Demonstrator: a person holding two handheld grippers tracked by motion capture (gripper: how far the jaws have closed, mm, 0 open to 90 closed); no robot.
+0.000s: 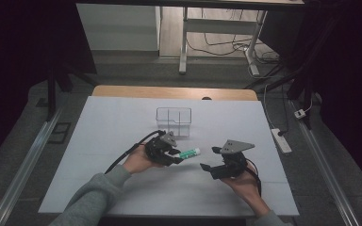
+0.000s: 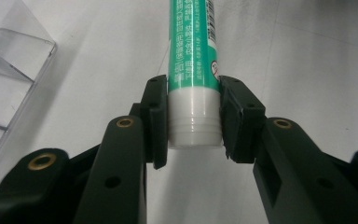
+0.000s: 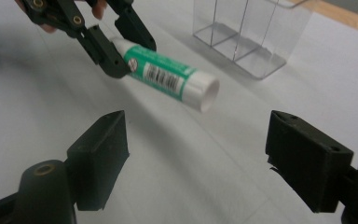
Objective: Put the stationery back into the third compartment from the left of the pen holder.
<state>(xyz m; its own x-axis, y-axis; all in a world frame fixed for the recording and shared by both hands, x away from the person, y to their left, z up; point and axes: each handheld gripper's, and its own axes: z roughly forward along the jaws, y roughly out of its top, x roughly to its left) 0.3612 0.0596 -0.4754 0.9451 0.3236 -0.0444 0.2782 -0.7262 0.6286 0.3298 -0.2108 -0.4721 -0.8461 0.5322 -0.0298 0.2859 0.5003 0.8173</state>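
I hold a gripper in each hand over the white table (image 1: 122, 188). My left gripper (image 1: 175, 155) is clenched on a glue stick (image 1: 189, 152), green-labelled with white ends: in the left gripper view its two black pads press on either side of the white end of the glue stick (image 2: 193, 93), just where the green label begins, and the rest of the tube runs away from me, lifted off the table. In the high view the stick juts out level from the left gripper toward my right hand, and its free end points at the right gripper (image 1: 208, 158) with a clear gap between them. My right gripper is released and grasps nothing: in the right gripper view its jaws stand wide apart with only bare table between them, and the free white end of the glue stick (image 3: 168, 79) hangs beyond them, apart from both pads. A clear plastic organiser box (image 1: 174, 121) with dividers stands upright on the table just behind the left gripper; in the right gripper view the box (image 3: 251, 37) sits past the stick, and in the left gripper view a corner of it (image 2: 9, 79) shows off to the side
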